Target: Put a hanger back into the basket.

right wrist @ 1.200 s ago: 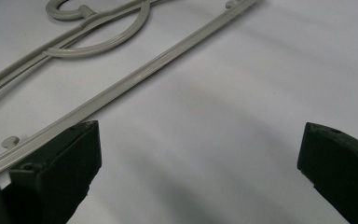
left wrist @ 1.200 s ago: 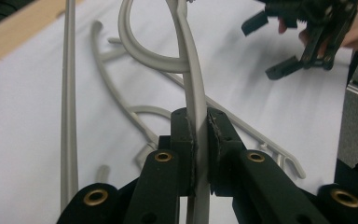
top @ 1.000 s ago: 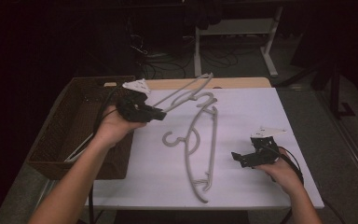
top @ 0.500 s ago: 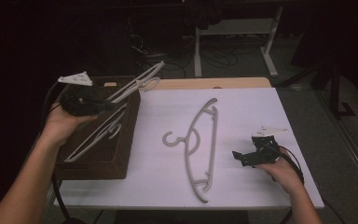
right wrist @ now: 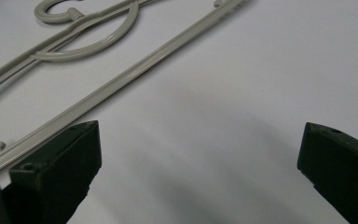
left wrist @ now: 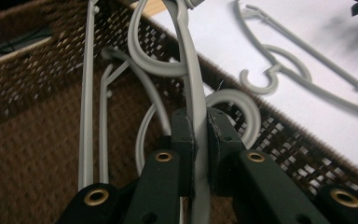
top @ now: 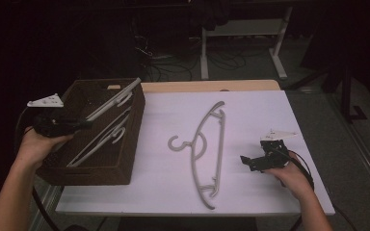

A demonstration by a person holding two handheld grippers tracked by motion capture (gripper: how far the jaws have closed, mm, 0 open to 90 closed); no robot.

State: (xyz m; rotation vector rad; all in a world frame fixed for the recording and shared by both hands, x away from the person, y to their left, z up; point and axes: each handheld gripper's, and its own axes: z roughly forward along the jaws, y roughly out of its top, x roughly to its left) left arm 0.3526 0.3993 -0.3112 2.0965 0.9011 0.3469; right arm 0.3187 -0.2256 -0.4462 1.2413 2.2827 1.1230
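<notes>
A grey plastic hanger (top: 112, 102) is pinched between the jaws of the left gripper (top: 79, 124), which press flat against both sides of its thin arm. It slants over the brown woven basket (top: 132, 139), its far end reaching past the basket's back right corner. In the left gripper view the held hanger (left wrist: 193, 98) rises between the black jaws, its hook curling back towards them.

Inside the basket lies at least one more grey hanger (top: 101, 139), stretched along the floor with its hook near the right wall; how many lie there is hard to make out, as the bars overlap and the interior is dark. The basket is rectangular, of an open lattice weave, with a handle slot in its far wall, and it stands at the left end of the white table (top: 270, 202), its left side hanging past the table edge.

Another hanger (top: 207, 147) lies flat on the table, well apart from the basket, smooth and slender with a curved shoulder, a straight bar and small end hooks.

The right gripper (top: 248, 161) rests low on the table near that hanger's bar (right wrist: 121, 84), its jaws spread wide and empty. The room beyond is dim; cables and table legs are barely visible.
</notes>
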